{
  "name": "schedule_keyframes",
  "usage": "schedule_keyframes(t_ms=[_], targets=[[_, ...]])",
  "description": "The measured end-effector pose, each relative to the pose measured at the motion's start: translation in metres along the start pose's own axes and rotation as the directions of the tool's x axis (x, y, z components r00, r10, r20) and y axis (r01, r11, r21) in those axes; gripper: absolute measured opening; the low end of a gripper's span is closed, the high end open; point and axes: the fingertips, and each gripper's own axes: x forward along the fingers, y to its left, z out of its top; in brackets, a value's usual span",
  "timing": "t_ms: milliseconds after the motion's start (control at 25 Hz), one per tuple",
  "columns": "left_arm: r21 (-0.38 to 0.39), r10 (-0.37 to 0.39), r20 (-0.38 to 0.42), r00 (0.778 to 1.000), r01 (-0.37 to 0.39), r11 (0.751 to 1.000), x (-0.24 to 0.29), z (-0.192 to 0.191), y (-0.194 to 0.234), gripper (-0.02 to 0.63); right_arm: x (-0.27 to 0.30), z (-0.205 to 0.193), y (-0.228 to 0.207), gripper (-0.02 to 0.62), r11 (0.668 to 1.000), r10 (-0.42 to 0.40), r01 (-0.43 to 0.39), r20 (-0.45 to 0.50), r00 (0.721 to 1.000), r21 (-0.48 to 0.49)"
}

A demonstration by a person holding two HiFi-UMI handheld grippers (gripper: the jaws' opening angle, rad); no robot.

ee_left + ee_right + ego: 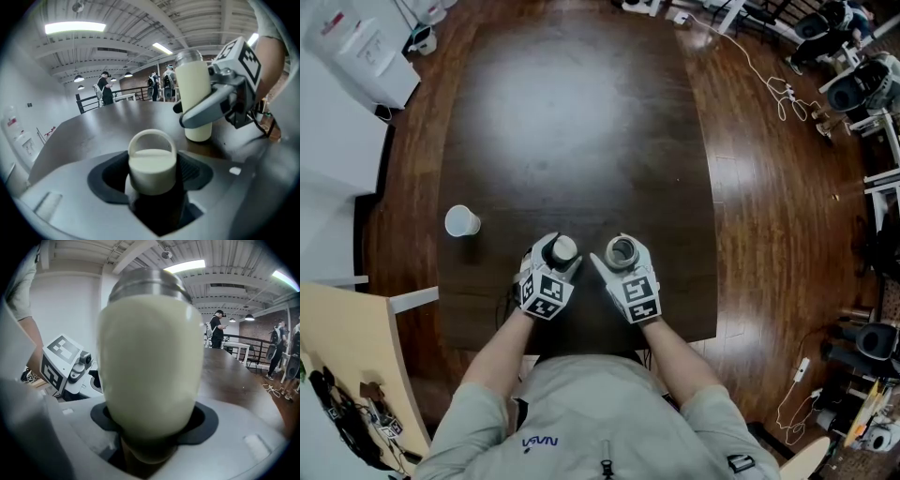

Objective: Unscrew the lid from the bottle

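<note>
The cream bottle (622, 251) stands open-topped, its steel rim (149, 281) bare, near the table's front edge. My right gripper (622, 253) is shut on its body, which fills the right gripper view (149, 366). The cream lid (564, 248) with a loop handle is off the bottle and sits between my left gripper's (561, 255) jaws, shut on it. In the left gripper view the lid (152, 161) is close in front, and the bottle (194, 93) stands upright just to the right with the right gripper's fingers (206, 110) around it. Lid and bottle are apart, side by side.
A white paper cup (461, 221) stands near the left edge of the dark wooden table (572, 122). A white cabinet (361, 47) is at the far left, cables and equipment (853, 84) on the floor to the right. People (104, 86) stand far off.
</note>
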Motion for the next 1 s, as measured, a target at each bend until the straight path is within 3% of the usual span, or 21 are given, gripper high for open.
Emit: schedule_keyframes(t_ms=[400, 680, 840, 1000], targets=[[-0.04, -0.052, -0.043, 0.998, 0.051, 0.998, -0.003, -0.01, 0.001, 0.299, 0.003, -0.002, 0.011, 0.301, 0.998, 0.049, -0.047, 0.036, 0.998, -0.036], [-0.081, -0.008, 0.038, 0.999, 0.011, 0.997, -0.029, 0.01, 0.015, 0.318, -0.001, -0.01, 0.018, 0.362, 0.991, 0.124, -0.124, -0.005, 0.992, -0.043], [-0.112, 0.033, 0.082, 0.996, -0.024, 0.993, -0.057, 0.026, 0.023, 0.318, -0.009, -0.019, 0.018, 0.365, 0.989, 0.144, -0.144, -0.024, 0.989, -0.024], [-0.227, 0.088, 0.171, 0.981, -0.048, 0.973, -0.096, 0.033, 0.045, 0.312, -0.009, -0.016, 0.033, 0.365, 0.986, 0.165, -0.165, -0.013, 0.986, 0.003]])
